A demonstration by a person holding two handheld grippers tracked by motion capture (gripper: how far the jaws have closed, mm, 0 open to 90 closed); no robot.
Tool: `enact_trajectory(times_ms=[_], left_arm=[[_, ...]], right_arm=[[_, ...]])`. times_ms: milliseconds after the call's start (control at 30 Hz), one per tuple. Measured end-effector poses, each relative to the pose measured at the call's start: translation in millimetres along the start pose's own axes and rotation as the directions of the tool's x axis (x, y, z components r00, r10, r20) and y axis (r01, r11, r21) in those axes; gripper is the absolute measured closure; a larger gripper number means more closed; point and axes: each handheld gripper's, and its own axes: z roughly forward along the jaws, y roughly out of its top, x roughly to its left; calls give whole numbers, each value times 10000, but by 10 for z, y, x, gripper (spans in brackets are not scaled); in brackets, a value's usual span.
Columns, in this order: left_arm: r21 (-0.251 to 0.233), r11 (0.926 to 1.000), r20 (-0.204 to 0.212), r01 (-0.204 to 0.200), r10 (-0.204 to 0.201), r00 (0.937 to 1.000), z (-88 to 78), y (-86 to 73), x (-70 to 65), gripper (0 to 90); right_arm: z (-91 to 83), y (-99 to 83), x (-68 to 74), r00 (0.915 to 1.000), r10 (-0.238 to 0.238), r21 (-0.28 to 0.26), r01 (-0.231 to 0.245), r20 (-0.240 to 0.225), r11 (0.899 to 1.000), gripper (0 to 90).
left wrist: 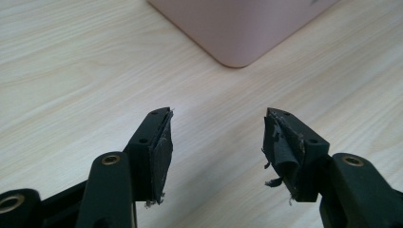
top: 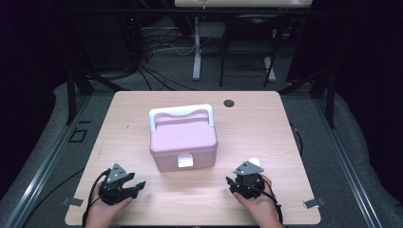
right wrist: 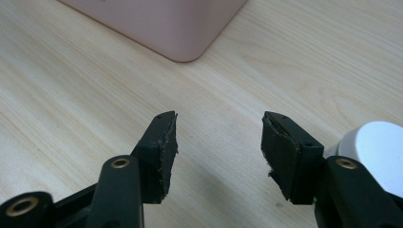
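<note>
A pink lidded box [top: 183,138] with a white handle [top: 181,113] and a white front latch [top: 185,161] stands shut in the middle of the wooden table [top: 256,123]. My left gripper [top: 136,186] rests near the front left edge, open, nothing between its jaws. A rounded corner of the box [left wrist: 242,28] lies ahead of the left gripper [left wrist: 217,137]. My right gripper [top: 233,183] sits at the front right, open and empty. In the right gripper view the box corner [right wrist: 166,26] is ahead of the right gripper [right wrist: 218,137]. A small white round object [top: 255,162] [right wrist: 375,147] lies just beside the right gripper.
A dark round hole [top: 229,103] is set in the table near its far edge. Beyond the table are dark frame legs, cables and a white stand [top: 196,52] on the grey floor. Metal clips [top: 313,203] sit at the table's front corners.
</note>
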Motion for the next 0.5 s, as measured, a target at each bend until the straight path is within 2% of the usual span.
enact_trajectory(times_ms=[67,200,333,500], left_arm=[[-5,10000,178,93,-93,9998,23,-11,-28,429],[-4,10000,328,-10,10,9995,58,-11,-52,429],[133,9999,258,93,-97,9996,75,-6,-71,444],[31,9997,531,246,-248,9983,73,-15,-55,477]], right_arm=[[18,-3,16,10000,-13,50,14,-86,10000,461],[34,-12,24,9999,21,116,-19,-169,9999,477],[44,-30,12,9993,81,105,-78,-369,9999,505],[26,-36,-15,9973,406,-87,-412,-604,9991,511]])
